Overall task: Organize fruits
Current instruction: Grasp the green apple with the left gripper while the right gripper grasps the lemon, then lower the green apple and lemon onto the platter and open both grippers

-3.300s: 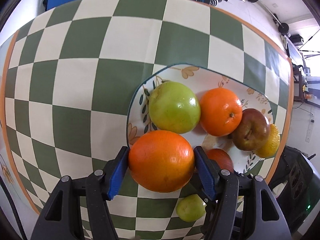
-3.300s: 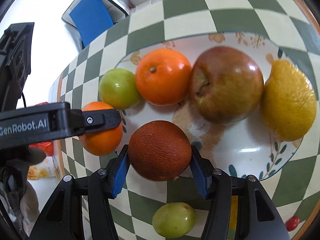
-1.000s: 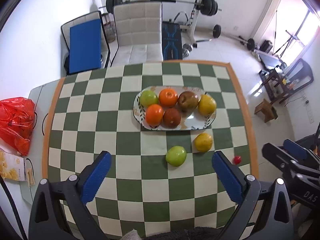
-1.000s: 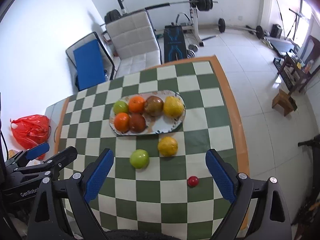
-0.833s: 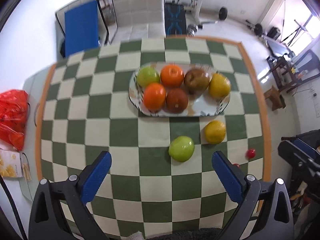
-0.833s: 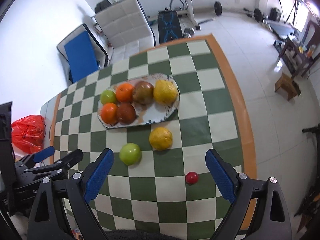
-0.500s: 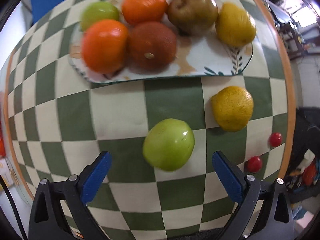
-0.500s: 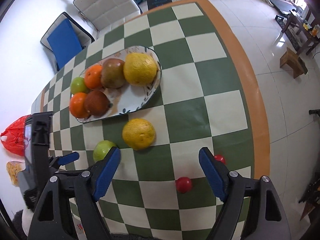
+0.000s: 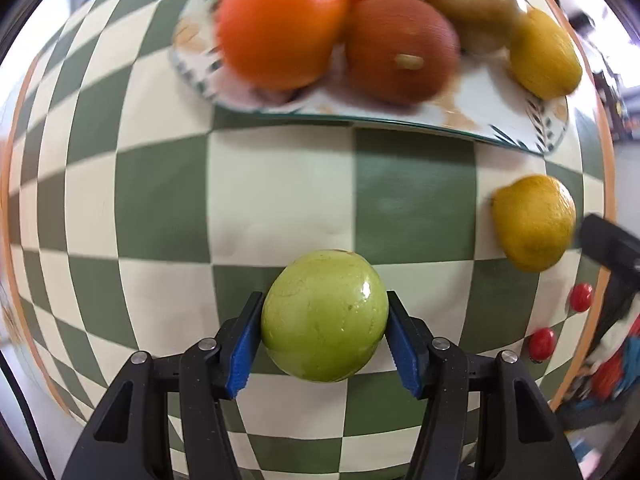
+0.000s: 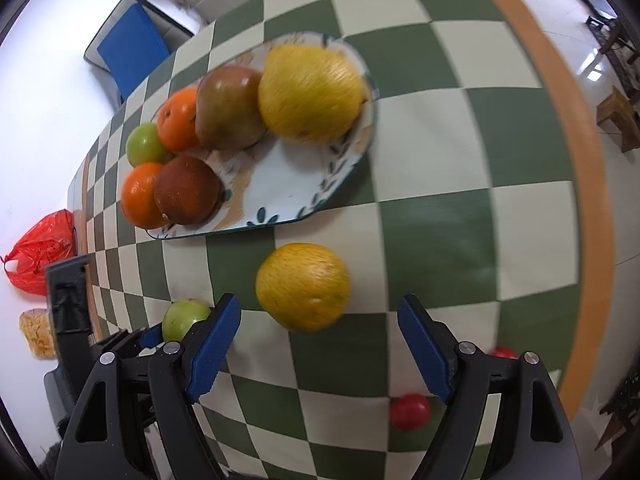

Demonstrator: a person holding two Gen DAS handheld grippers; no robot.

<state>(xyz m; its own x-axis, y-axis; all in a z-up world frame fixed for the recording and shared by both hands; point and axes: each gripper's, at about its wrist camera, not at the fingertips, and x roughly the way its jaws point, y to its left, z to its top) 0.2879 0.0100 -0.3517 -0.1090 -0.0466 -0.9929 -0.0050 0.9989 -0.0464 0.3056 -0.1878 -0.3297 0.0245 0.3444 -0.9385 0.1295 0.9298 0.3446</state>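
While the left gripper (image 9: 324, 338) clamps its blue pads against both sides of a green apple (image 9: 325, 316) on the checked tablecloth (image 9: 272, 184), the right gripper (image 10: 320, 344) stands wide with nothing between its fingers; a yellow citrus (image 10: 302, 286) lies just ahead of that gap, untouched; between the green apple and the oval plate (image 9: 516, 128) beyond it the cloth is bare, so the way to the plate's near rim is open; on the plate sit two oranges, a brown-red fruit (image 9: 400, 48), a russet apple (image 10: 230, 108), a small green one and a large yellow citrus (image 10: 310, 92), leaving bare plate toward its near right end; right of the green apple, two small red fruits (image 9: 542, 343) lie close to the orange table border (image 10: 592, 200); past that edge the floor drops away; a red bag (image 10: 40, 252) lies off the table's left side.
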